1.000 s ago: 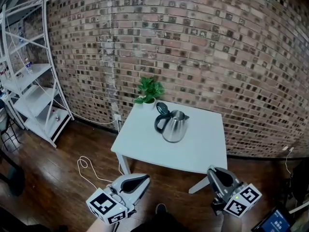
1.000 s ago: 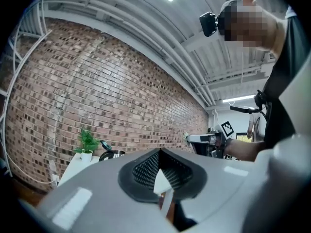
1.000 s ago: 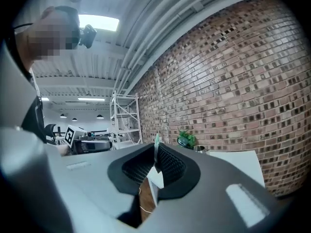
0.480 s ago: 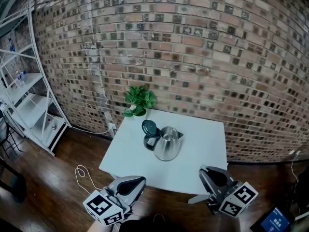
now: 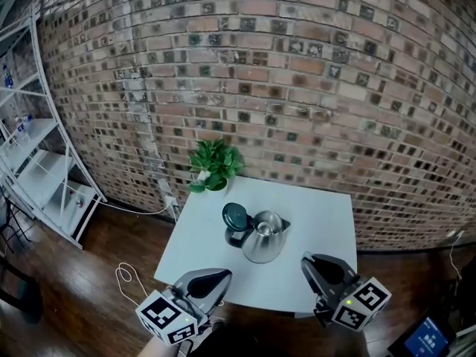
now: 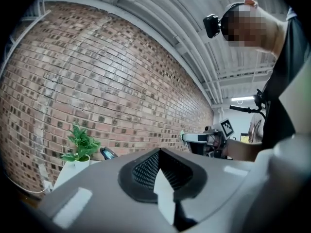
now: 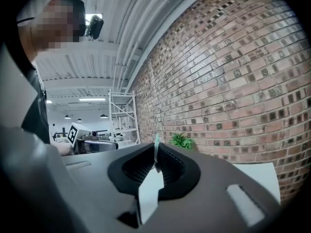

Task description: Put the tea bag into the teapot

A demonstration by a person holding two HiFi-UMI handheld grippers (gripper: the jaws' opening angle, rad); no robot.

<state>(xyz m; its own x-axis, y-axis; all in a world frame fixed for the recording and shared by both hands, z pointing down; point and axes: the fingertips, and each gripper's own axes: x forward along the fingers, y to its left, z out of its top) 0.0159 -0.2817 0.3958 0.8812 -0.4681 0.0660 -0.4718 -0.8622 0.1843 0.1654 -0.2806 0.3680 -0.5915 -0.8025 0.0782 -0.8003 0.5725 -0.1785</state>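
the right gripper pinches a thin tea bag at frame centre. the left gripper has its jaws pressed together, empty. the teapot sits mid-table.

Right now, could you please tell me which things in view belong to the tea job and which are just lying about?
Job: teapot, lid open; tea bag, pinched in the right hand-held gripper.
Lying about: potted plant; white shelf rack; cable on the floor; left hand-held gripper, shut, empty.

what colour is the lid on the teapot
Black. The lid stands flipped open beside the shiny silver teapot. The head view shows it best.
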